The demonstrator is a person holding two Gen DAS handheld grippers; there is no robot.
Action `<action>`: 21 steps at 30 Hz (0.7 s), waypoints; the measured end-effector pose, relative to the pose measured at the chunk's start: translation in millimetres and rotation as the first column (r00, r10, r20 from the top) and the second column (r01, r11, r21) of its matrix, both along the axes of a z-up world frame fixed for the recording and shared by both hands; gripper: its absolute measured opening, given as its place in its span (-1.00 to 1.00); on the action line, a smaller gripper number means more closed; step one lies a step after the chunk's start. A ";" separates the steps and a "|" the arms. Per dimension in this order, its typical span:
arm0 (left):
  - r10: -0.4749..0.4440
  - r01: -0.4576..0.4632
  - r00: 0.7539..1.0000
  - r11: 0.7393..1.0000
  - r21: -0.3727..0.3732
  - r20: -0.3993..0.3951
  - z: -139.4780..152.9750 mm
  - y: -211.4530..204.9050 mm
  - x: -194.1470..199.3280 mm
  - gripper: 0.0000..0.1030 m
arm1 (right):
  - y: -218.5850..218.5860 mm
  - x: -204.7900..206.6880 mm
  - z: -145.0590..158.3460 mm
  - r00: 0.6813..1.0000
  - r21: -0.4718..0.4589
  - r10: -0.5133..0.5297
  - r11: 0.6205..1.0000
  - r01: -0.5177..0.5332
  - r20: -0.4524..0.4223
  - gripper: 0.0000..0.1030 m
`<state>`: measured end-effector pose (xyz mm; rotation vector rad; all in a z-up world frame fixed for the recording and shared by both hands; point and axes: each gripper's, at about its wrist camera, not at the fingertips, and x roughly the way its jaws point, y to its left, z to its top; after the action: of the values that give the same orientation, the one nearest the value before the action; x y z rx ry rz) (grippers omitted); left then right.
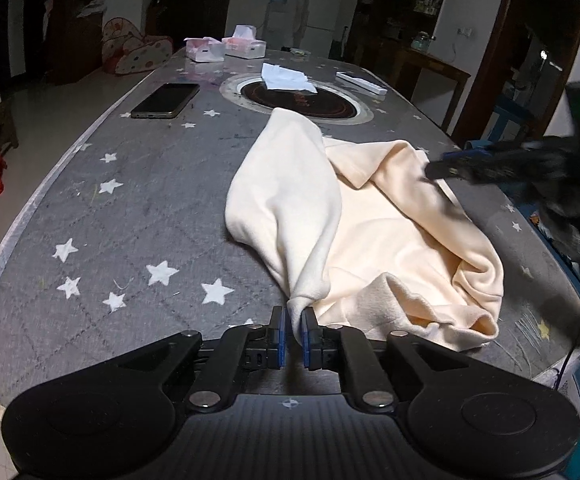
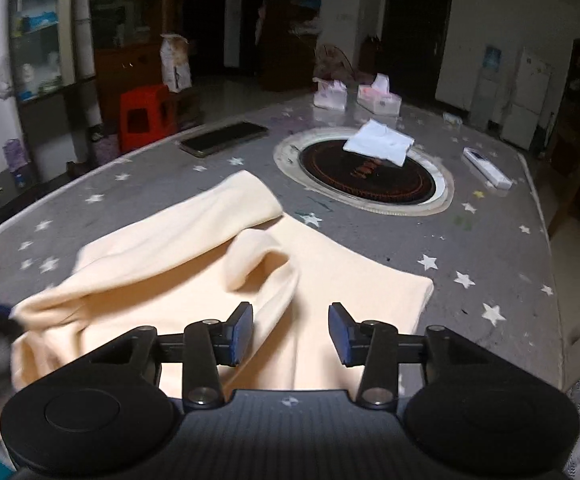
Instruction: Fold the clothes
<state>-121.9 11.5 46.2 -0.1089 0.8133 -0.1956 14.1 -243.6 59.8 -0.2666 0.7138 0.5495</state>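
A cream garment (image 1: pixel 353 232) lies crumpled on the grey star-patterned table (image 1: pixel 130 200). My left gripper (image 1: pixel 293 316) is shut on a pinched corner of it at the near edge, and the cloth rises from there into a long fold. The right gripper (image 1: pixel 433 170) shows blurred at the right of the left wrist view, at the garment's far edge. In the right wrist view the same garment (image 2: pixel 194 264) spreads below my right gripper (image 2: pixel 290 320), whose blue pads (image 2: pixel 244 328) stand wide apart above the cloth with nothing between them.
A black phone (image 1: pixel 166 101) lies at the far left of the table. A round inset hotplate (image 1: pixel 301 98) carries a white cloth (image 1: pixel 286 77). Two tissue boxes (image 1: pixel 226 47) and a white remote (image 1: pixel 359 82) lie beyond. A red stool (image 2: pixel 146 116) stands off the table.
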 end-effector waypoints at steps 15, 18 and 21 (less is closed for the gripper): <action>-0.029 0.026 0.998 0.998 0.049 0.062 14.4 -4.1 4.7 -0.13 | 3.5 31.5 -6.9 0.999 0.049 -0.044 0.998 0.043 0.025 -0.89; -0.041 0.035 0.995 0.998 0.059 0.088 19.2 -7.8 10.8 -0.13 | -6.2 26.2 1.1 0.997 0.057 -0.057 0.997 0.055 0.042 -0.93; -0.050 0.043 0.992 0.997 0.068 0.113 24.0 -13.1 18.9 -0.13 | -15.8 20.9 9.1 0.996 0.066 -0.071 0.996 0.067 0.058 -0.93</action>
<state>-103.0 -1.6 70.2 -0.0171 0.7073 -0.2172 35.0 -259.4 68.8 -0.1978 0.6434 0.4956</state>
